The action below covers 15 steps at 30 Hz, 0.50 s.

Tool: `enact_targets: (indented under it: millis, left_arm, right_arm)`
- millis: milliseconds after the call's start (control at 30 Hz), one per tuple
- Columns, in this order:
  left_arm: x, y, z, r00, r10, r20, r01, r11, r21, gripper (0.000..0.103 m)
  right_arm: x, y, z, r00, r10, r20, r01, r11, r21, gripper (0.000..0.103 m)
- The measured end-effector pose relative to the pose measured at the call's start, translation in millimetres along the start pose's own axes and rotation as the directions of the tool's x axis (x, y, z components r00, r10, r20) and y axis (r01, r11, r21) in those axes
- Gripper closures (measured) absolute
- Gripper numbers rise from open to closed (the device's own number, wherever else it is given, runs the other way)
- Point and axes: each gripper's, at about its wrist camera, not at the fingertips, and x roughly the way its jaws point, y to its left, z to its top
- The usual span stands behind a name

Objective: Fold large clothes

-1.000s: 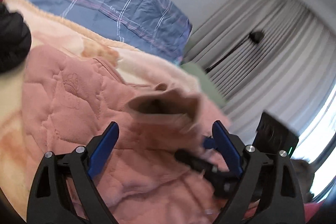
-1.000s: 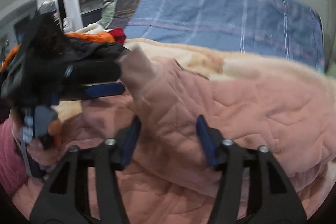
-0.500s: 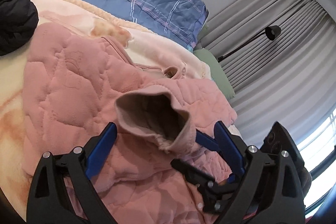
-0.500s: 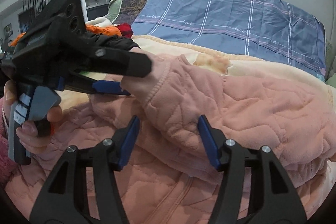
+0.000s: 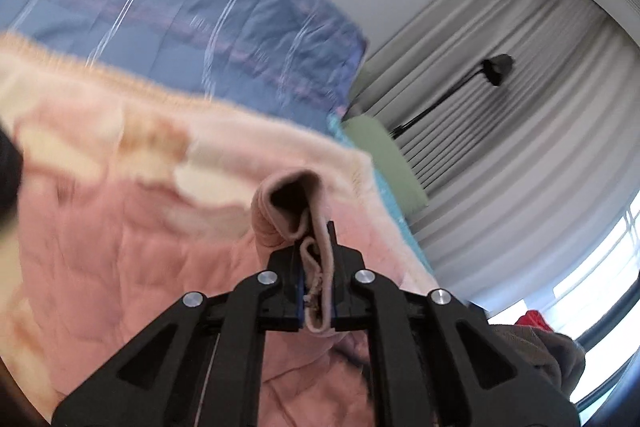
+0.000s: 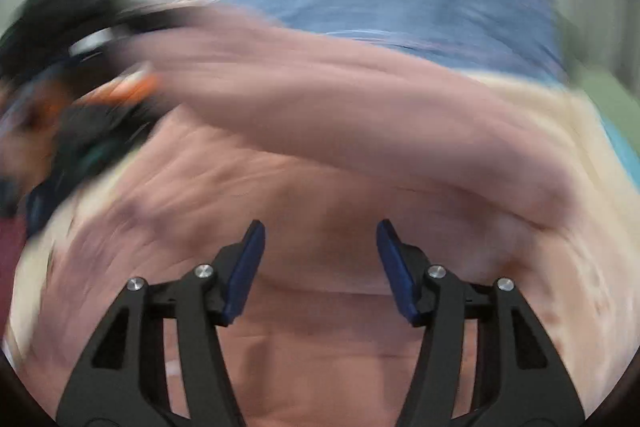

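Your left gripper [image 5: 316, 287]: fingers pinched tight on the sleeve cuff [image 5: 298, 203] of the pink quilted jacket [image 5: 120, 251], cuff mouth gaping just past the tips. Jacket lies spread on a cream blanket [image 5: 60, 83] over a blue checked sheet [image 5: 180, 11]; grey curtains [image 5: 520, 131] and a black lamp [image 5: 496, 65] off to the right. Your right gripper [image 6: 320, 259]: fingers spread wide, nothing between them, poised over the jacket body [image 6: 320, 227]. The sleeve [image 6: 340, 107] stretches across above it, heavily blurred
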Motion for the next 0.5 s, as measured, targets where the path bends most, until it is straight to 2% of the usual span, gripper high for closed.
enact_targets:
  millis: [67,100,133,200,233,267,333,433,467,500]
  left_arm:
    - [-21,-11,10,0.998,0.016,0.053,-0.018,0.999,0.042,0.095]
    - [-33,-11,13,0.996,0.035,0.087,-0.039,0.998,0.048,0.095]
    - [-47,-9,13,0.992,0.050,0.116,-0.056,0.997,0.047,0.097]
    - [-69,8,11,0.985,0.088,0.151,-0.093,0.995,0.028,0.097]
    - [-78,22,7,0.978,0.135,0.158,-0.139,0.990,0.015,0.097]
    - [-81,34,1,0.974,0.171,0.149,-0.172,0.985,0.000,0.097]
    - [-76,69,-14,0.970,0.228,0.082,-0.222,0.972,-0.078,0.097]
    - [-67,97,-36,0.976,0.218,0.014,-0.214,0.968,-0.130,0.095]
    - [-62,100,-44,0.980,0.201,-0.007,-0.200,0.971,-0.134,0.079]
    - [-58,101,-50,0.983,0.182,-0.023,-0.183,0.974,-0.135,0.068]
  right_arm:
    - [0,-51,-1,0.999,-0.051,0.009,0.048,0.973,0.225,0.049]
    - [2,-77,-6,0.998,-0.062,0.000,0.058,0.940,0.337,0.061]
    - [8,-101,-16,1.000,-0.006,-0.006,0.008,0.899,0.438,0.068]
    - [17,-124,-30,0.995,0.094,0.008,-0.083,0.829,0.554,0.070]
    - [15,-125,-30,0.995,0.097,0.016,-0.090,0.825,0.558,0.070]
    - [13,-122,-27,0.996,0.085,0.009,-0.076,0.840,0.538,0.069]
    - [12,-106,-23,1.000,0.020,-0.013,-0.012,0.885,0.465,0.067]
    - [10,-86,-21,0.997,-0.073,-0.035,0.080,0.927,0.367,0.067]
    - [9,-87,-20,0.996,-0.078,-0.037,0.086,0.928,0.362,0.067]
    - [9,-87,-21,0.996,-0.077,-0.038,0.085,0.928,0.363,0.067]
